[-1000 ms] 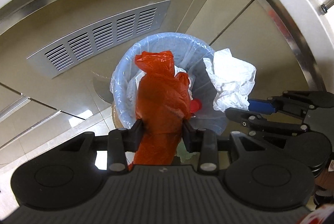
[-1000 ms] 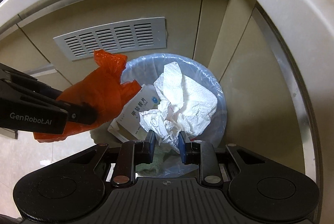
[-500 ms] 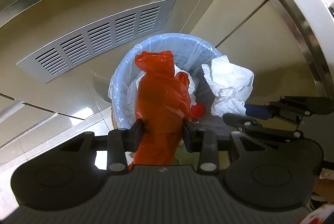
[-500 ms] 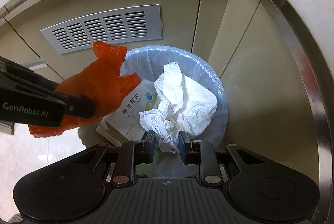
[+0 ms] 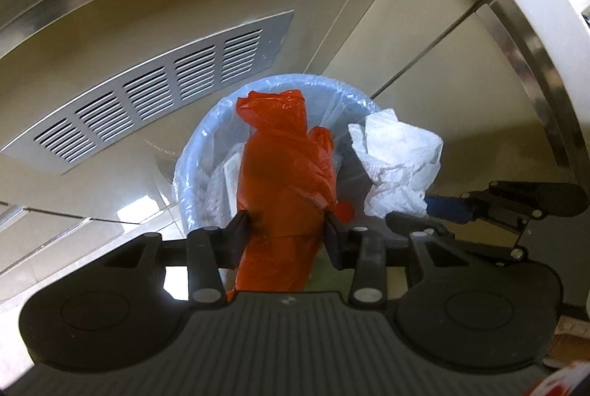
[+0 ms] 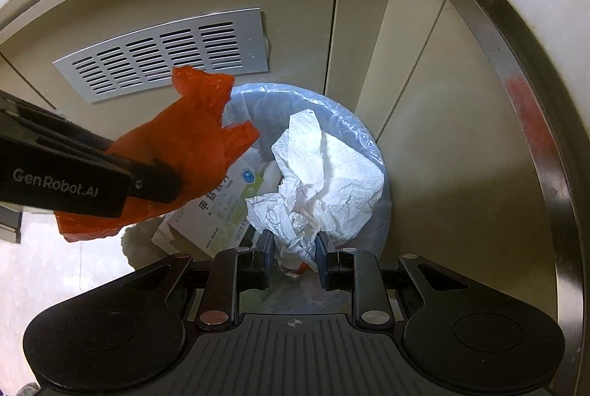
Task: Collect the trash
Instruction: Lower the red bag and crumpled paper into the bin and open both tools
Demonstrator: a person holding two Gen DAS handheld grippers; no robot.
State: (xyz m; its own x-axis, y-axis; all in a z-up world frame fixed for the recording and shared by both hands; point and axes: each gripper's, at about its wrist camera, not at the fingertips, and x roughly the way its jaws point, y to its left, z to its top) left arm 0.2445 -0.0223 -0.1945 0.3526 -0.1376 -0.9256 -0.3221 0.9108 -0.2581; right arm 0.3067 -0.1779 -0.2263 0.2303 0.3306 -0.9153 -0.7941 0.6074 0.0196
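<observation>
Left tool [image 5: 287, 230] jaws opening around crumpled orange plastic bag [image 5: 285, 171]; right tool [image 6: 293, 248] pinches wadded white paper towel [image 6: 324, 182]. Both light, soft, best gripped mid-bunch, over blue-lined round bin [image 6: 368, 137].

Orange bag [image 5: 284, 174] and crumpled white paper [image 6: 324, 182] hang above lined bin [image 6: 365, 137]

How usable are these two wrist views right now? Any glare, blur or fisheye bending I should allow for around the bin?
Left wrist: sharp; fisheye bows the vent grille and steel trim; bright glare patch on the floor tile; orange bag hides much of the bin. Right wrist: sharp enough to read the box print; edges bend strongly; crumpled tissue looks slightly washed out.
</observation>
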